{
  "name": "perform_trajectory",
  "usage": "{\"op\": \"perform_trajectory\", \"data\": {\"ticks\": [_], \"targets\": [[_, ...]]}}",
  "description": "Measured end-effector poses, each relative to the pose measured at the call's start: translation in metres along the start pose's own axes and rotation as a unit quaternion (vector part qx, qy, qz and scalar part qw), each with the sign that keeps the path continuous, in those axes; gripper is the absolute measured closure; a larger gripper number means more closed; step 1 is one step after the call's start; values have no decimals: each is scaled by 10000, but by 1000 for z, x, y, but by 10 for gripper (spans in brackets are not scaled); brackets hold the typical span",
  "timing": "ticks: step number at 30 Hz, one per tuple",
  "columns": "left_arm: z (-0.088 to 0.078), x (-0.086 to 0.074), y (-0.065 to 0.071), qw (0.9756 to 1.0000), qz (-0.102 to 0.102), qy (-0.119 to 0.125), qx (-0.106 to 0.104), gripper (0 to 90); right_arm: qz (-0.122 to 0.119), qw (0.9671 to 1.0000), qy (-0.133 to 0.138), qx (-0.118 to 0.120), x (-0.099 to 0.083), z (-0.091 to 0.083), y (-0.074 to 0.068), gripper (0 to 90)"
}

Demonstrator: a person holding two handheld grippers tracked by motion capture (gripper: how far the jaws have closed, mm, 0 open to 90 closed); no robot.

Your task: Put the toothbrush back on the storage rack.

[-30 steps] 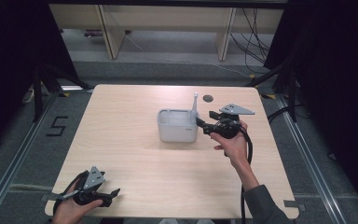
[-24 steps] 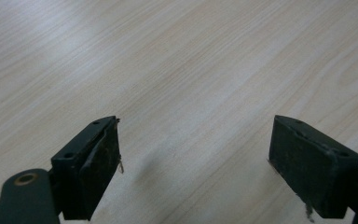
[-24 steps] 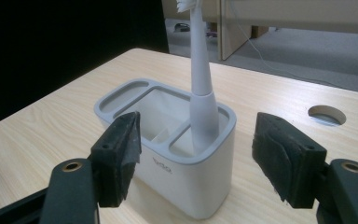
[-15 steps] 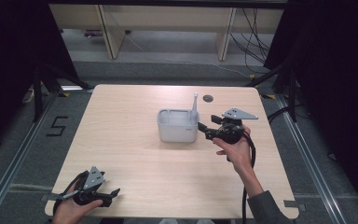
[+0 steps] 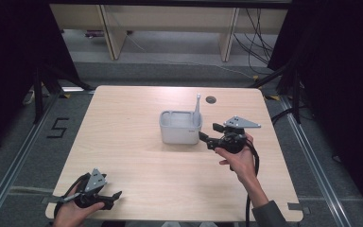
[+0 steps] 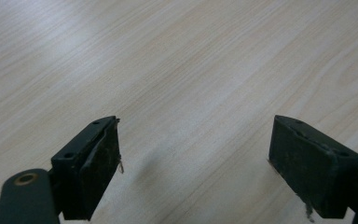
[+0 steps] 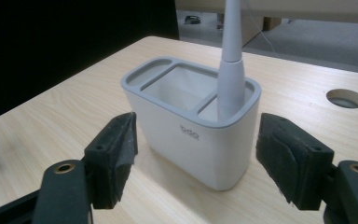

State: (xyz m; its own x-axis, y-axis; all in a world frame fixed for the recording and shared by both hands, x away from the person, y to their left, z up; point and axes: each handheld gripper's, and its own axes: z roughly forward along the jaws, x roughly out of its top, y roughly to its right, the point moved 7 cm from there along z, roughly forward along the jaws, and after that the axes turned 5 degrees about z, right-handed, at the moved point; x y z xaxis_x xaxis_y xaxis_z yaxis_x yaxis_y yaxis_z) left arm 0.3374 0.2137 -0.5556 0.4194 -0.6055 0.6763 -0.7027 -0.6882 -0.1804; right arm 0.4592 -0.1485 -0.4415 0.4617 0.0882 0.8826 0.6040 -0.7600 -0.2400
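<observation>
Near the table's (image 5: 137, 156) middle, the holder (image 5: 179, 127) stands upright, the brush (image 5: 196, 109) already seated in its right slot; right gripper (image 7: 193, 161) has just been opening, jaws spread clear of the holder; left gripper (image 6: 193, 158) spread, empty; withdrawal seemingly remains.

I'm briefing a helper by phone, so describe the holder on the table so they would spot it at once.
On the light wooden table, look a little right of centre, just left of the right tongs. There stands a small white holder with a grey rim split into compartments. A slim grey stick rises upright from its right-hand end compartment, and nothing else on the tabletop stands upright.
</observation>
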Motion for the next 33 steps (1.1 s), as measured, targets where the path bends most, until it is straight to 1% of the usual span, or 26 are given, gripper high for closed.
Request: {"op": "perform_trajectory", "data": {"ticks": [2,3,4,5,7,8,11,12,14,15,16,17,18,19,20,21,22,23,25,26,27,29,30,31,32,33], "targets": [[0,0,1,10000,-50,2,4,158,-18,10000,-19,18,-1,0,-3,275],[0,0,1,10000,-50,2,4,158,-18,10000,-19,18,-1,0,-3,275],[0,0,1,10000,-28,24,-7,158,-83,10000,-1,7,-2,-1,-3,273],[0,0,1,10000,-35,23,-5,158,-26,10000,-47,52,-3,-1,-6,266],[0,0,1,10000,-36,27,-7,158,-88,9999,-69,60,-5,-2,-9,246],[0,0,1,10000,-33,28,-9,158,-56,10000,-59,29,-7,-2,-10,240],[0,0,0,10000,-17,7,0,158,-45,9998,-153,138,-12,-2,-15,238],[0,0,0,10000,-16,12,-4,158,-110,9998,-134,123,-13,-2,-15,236],[0,1,1,10000,-28,24,-16,158,13,9997,-175,142,-16,-3,-18,236],[0,1,1,10000,-33,27,-14,158,-40,9996,-217,166,-17,-4,-18,236],[0,0,1,10000,-34,23,-18,158,-1,9996,-229,187,-18,-4,-20,236],[0,0,1,10000,-33,18,-13,158,-114,9996,-184,164,-18,-4,-19,236],[0,0,1,10000,-35,20,-17,158,-83,9996,-201,195,-19,-4,-21,236],[0,0,1,10000,-33,21,-16,158,-114,9997,-157,154,-20,-4,-21,236],[0,1,1,10000,-35,29,-7,158,-110,9995,-220,210,-22,-5,-22,236],[0,1,0,10000,-28,29,-7,158,-179,9994,-251,168,-23,-5,-22,236],[0,1,0,10000,-26,29,-8,158,-58,9993,-280,220,-24,-6,-25,236],[0,1,0,10000,-28,30,-9,158,-126,9993,-293,206,-25,-6,-24,236],[-1,1,0,10000,-19,28,-7,158,-120,9992,-289,244,-27,-7,-26,236],[-1,1,0,10000,-18,33,-8,158,-166,9993,-265,205,-27,-7,-25,237],[-1,1,0,10000,-17,31,-7,158,-80,9993,-263,272,-29,-7,-27,237],[-1,1,0,10000,-18,33,-6,158,-140,9989,-324,298,-30,-8,-28,237],[-1,1,0,10000,-16,36,-4,158,-45,9991,-342,248,-32,-10,-28,237],[-1,1,0,10000,-17,38,-2,158,-190,9992,-270,218,-32,-9,-26,237],[-1,1,0,10000,-18,39,-2,158,-82,9991,-308,278,-34,-9,-28,237],[-1,1,0,10000,-18,35,-3,158,-172,9991,-294,246,-35,-8,-27,238]]}}
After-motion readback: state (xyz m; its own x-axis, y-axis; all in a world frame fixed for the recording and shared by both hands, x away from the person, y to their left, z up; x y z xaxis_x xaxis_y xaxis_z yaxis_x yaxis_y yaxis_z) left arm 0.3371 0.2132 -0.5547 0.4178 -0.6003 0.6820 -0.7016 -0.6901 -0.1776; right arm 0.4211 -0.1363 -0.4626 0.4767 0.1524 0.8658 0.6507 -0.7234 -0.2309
